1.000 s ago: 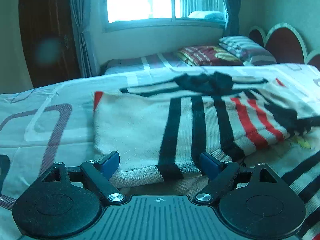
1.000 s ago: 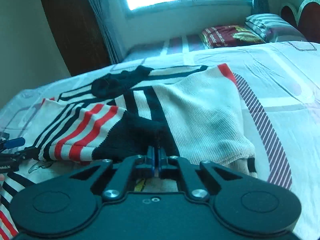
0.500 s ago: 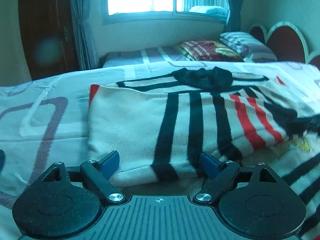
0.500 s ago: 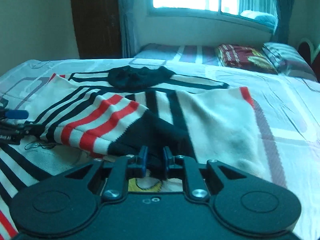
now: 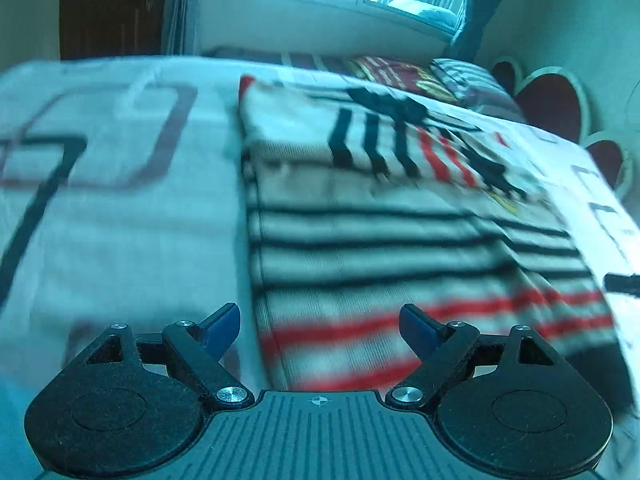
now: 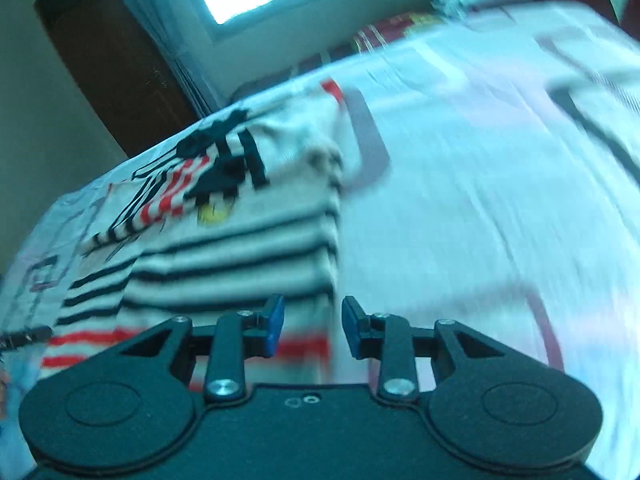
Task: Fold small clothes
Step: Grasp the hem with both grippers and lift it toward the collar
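Note:
A cream sweater (image 5: 380, 240) with black and red stripes lies flat on the bed, its sleeves folded in over the chest; it also shows in the right wrist view (image 6: 248, 240). My left gripper (image 5: 320, 330) is open and empty, held above the sweater's near left hem corner. My right gripper (image 6: 312, 326) is open and empty above the sweater's near right hem edge. Both views are motion-blurred.
The bed sheet (image 5: 120, 220) is white with dark line patterns and spreads wide on both sides (image 6: 480, 200). Pillows (image 5: 400, 72) lie at the far end under a window. A dark wooden door (image 6: 112, 60) stands at the back left. A headboard (image 5: 556, 104) is at the right.
My right gripper has opened and let go of the folded sleeve. Both grippers have pulled back and risen toward the sweater's hem end.

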`<state>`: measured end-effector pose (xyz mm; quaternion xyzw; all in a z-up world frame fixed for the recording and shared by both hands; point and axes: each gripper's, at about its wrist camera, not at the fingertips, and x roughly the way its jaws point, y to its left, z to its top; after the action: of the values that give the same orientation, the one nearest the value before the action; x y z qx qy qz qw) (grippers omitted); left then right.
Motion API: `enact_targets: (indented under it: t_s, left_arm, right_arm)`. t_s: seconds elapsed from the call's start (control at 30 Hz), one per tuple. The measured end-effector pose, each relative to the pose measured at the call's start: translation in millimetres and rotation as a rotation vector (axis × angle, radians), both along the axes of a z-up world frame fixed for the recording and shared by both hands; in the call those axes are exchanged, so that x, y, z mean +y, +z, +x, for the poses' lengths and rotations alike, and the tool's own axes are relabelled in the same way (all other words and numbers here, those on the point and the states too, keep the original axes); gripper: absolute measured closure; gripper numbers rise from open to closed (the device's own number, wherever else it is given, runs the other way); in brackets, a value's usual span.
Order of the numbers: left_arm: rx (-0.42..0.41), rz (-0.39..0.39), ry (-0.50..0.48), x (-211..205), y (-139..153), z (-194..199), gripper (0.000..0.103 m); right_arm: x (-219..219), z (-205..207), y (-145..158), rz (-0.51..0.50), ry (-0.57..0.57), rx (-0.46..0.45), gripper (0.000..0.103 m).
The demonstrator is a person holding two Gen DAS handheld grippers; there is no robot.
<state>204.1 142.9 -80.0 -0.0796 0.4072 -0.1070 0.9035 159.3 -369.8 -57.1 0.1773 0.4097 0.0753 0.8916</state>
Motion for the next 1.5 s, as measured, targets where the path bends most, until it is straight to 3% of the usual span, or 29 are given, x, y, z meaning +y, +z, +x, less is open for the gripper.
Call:
enact_targets:
  t_s: [0.07, 0.17, 0.43, 0.53, 0.63, 0.7, 0.73, 0.8, 0.83, 1.03, 1.23, 1.3, 1.5]
  left_arm:
    - [0.041, -0.051, -0.003, 4, -4, -19, 0.044]
    - [0.084, -0.170, 0.012, 14, -15, -45, 0.045]
    - [0.185, -0.613, 0.019, 32, -53, -77, 0.045]
    - [0.176, -0.681, 0.038, 35, -65, -77, 0.045]
    - [0.158, -0.688, 0.033, 33, -67, -73, 0.045]
    - [0.147, -0.642, 0.014, 27, -63, -71, 0.047]
    - [0.144, -0.602, 0.007, 23, -61, -71, 0.059]
    - [0.155, -0.529, -0.011, 20, -53, -64, 0.094]
    - [0.159, -0.516, -0.017, 21, -51, -64, 0.097]
    - [0.007, -0.517, 0.029, 41, -28, -81, 0.097]
    - [0.058, -0.499, 0.047, 49, -58, -89, 0.097]
    - [0.052, -0.557, 0.082, 53, -63, -90, 0.097]
    - [-0.007, -0.632, 0.112, 54, -51, -88, 0.097]
  right_arm:
    - [-7, -23, -6, 0.074, -0.024, 0.032, 0.070]
    - [-13, -53, -14, 0.183, -0.032, 0.072, 0.070]
    - [-7, -89, -37, 0.431, -0.040, 0.125, 0.069]
    - [-4, -85, -43, 0.499, -0.043, 0.123, 0.067]
    - [-1, -77, -44, 0.514, -0.045, 0.118, 0.069]
    - [1, -72, -44, 0.495, -0.042, 0.120, 0.073]
    - [3, -71, -43, 0.486, -0.031, 0.122, 0.077]
    - [9, -69, -36, 0.432, -0.018, 0.107, 0.096]
    - [11, -68, -32, 0.401, -0.018, 0.099, 0.097]
    - [11, -84, 3, 0.322, 0.014, -0.028, 0.097]
    - [-3, -86, -36, 0.311, -0.037, 0.047, 0.098]
    - [-7, -90, -42, 0.365, -0.072, 0.035, 0.098]
    - [3, -88, -18, 0.342, -0.052, -0.030, 0.098]
